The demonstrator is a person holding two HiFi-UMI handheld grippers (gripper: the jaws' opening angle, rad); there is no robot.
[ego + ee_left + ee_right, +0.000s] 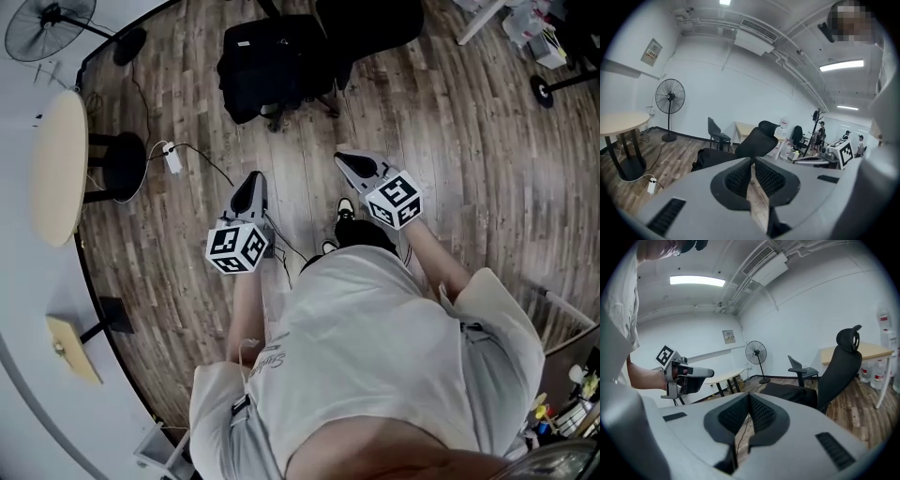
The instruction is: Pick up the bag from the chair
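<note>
Bag (272,66) covers the chair (370,28) seat, backrest cut off.

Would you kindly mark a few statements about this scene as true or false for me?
1. The black bag lies on the office chair. True.
2. The left gripper is clamped on the bag. False: its jaws are together on nothing, away from the bag.
3. The right gripper has its jaws wide apart. False: they are together.
4. A fan stands past the round table. True.
5. The power strip lies on the table. False: it lies on the floor.
</note>
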